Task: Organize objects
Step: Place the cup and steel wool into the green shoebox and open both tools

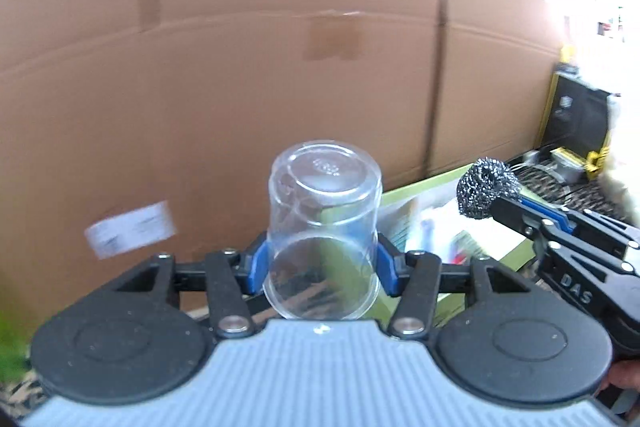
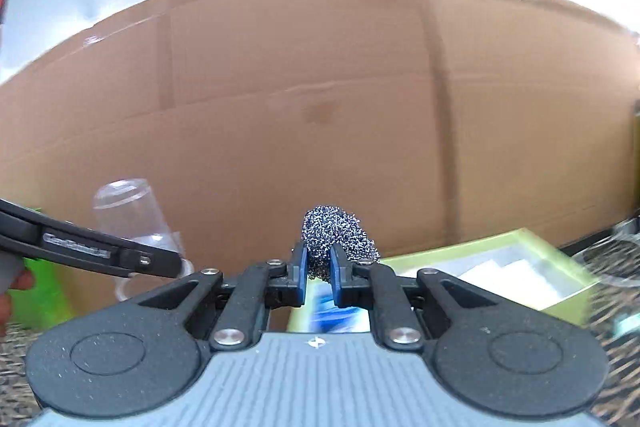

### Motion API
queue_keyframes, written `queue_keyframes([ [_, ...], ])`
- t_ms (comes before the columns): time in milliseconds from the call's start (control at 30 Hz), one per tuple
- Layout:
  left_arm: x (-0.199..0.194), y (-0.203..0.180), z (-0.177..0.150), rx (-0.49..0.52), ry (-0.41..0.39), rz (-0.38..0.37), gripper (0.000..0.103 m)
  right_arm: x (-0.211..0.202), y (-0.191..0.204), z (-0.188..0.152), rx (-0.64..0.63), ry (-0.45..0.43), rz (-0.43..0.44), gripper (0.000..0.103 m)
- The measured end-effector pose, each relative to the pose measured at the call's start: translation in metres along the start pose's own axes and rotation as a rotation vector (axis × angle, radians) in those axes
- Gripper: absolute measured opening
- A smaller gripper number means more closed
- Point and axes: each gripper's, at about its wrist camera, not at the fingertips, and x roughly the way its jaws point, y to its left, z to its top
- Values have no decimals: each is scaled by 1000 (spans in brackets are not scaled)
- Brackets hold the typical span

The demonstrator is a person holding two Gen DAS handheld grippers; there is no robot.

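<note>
My left gripper (image 1: 322, 259) is shut on a clear plastic cup (image 1: 324, 211), held bottom-up in the air. The cup also shows in the right wrist view (image 2: 136, 223), at the left behind the left gripper's black finger (image 2: 120, 255). My right gripper (image 2: 319, 267) is shut on a steel wool scourer (image 2: 340, 239), held up in the air. In the left wrist view the scourer (image 1: 486, 191) and the right gripper (image 1: 504, 207) are to the right of the cup. A green-rimmed tray (image 2: 516, 239) with papers lies below and ahead.
A large brown cardboard box wall (image 1: 240, 87) fills the view ahead of both grippers. A black and yellow case (image 1: 576, 115) stands at the far right. The surface below has a dark patterned cover (image 2: 616, 387). A green object (image 2: 44, 291) sits at the left.
</note>
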Motion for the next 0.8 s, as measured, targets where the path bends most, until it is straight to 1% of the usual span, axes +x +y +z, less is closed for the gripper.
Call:
queue_keyframes([
  [133,38,-39,17,-5,-6,-78,53,11,-42,7,-27,-29,-109,14],
  [167,49,-47,18,3,-15,-86,56,17,-51,8,-36,-32,-126,14],
  [200,61,-55,18,19,-30,-78,57,24,-60,7,-51,-30,-138,14],
  [233,71,-62,16,33,-43,-65,69,32,-66,5,-62,-23,-149,15],
  [267,80,-66,12,34,-38,-53,90,41,-74,1,-70,-7,-160,18],
  [300,83,-69,7,20,-26,-34,98,50,-80,-3,-88,34,-155,33],
  [333,86,-68,1,2,-20,-23,101,59,-82,-9,-102,78,-158,48],
  [367,88,-65,-6,-7,-19,-34,101,61,-86,-16,-110,108,-171,52],
  [400,88,-62,-12,-11,-10,-47,101,58,-88,-23,-111,106,-181,55],
  [467,88,-53,-23,-27,8,-30,103,43,-94,-33,-95,70,-200,65],
  [500,83,-50,-28,-38,7,-20,103,35,-94,-38,-83,57,-209,72],
  [567,70,-44,-38,-58,1,-3,103,21,-93,-45,-62,57,-215,73],
  [700,36,-40,-53,-62,-23,34,103,-2,-79,-48,-30,107,-141,80],
  [800,10,-46,-65,-56,-26,74,103,-17,-67,-48,-36,137,-133,83],
])
